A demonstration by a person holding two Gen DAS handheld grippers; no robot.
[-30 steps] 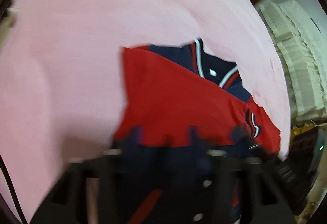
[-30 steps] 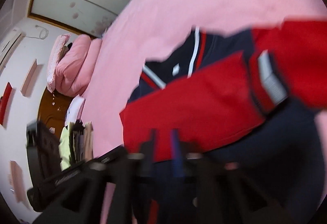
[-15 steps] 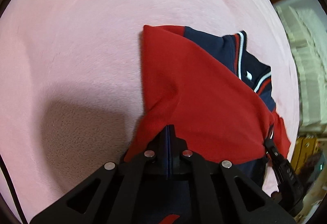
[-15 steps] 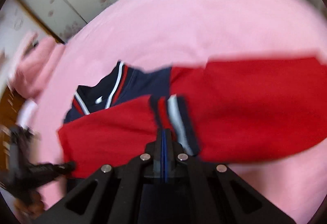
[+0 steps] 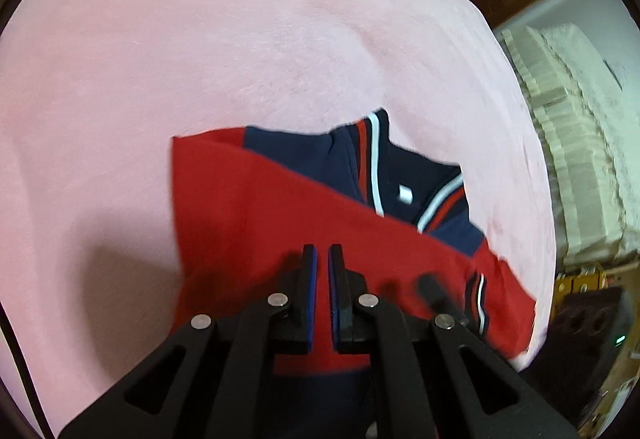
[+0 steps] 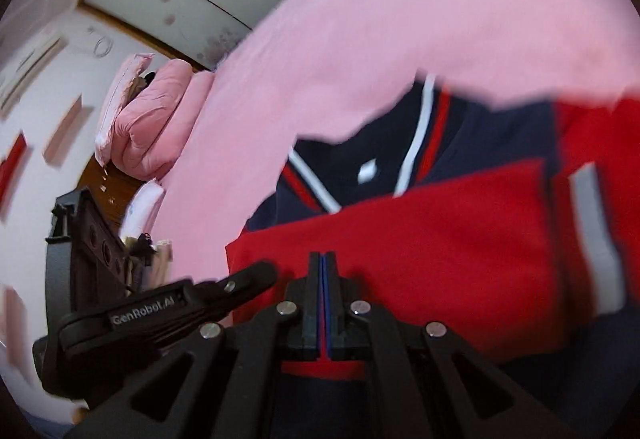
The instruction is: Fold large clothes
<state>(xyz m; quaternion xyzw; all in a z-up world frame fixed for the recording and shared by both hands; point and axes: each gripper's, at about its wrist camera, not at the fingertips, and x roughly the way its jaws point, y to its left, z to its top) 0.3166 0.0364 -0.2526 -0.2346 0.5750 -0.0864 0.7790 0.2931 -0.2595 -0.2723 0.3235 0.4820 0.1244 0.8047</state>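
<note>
In the left wrist view, the left tool (image 5: 322, 251) is reaching in from 6 o'clock over the red and navy jacket (image 5: 280, 207), which is lying on the pink bed cover (image 5: 200, 39) from the centre out toward 4 o'clock. Its blue-lined pads are standing slightly apart with only a narrow slit between them, and red cloth is showing through that slit. I cannot tell whether the pads are touching the fabric. A red sleeve is lying folded across the navy body, and the striped collar is sitting open at about 2 o'clock. A blurred black part of the right tool (image 5: 436, 291) is poking in at 4 o'clock, over the red cloth near a striped cuff. In the right wrist view, the right tool (image 6: 324, 257) is coming in from 6 o'clock with its pads pressed flat together and nothing visibly caught between them, its tip over the red sleeve. The jacket (image 6: 440, 239) is filling the area from the centre to 3 o'clock on the bed. The left tool (image 6: 268, 271) is lying at 8 o'clock, its tip at the jacket's edge. Pink pillows (image 6: 148, 119) are piled at 9 o'clock.
</note>
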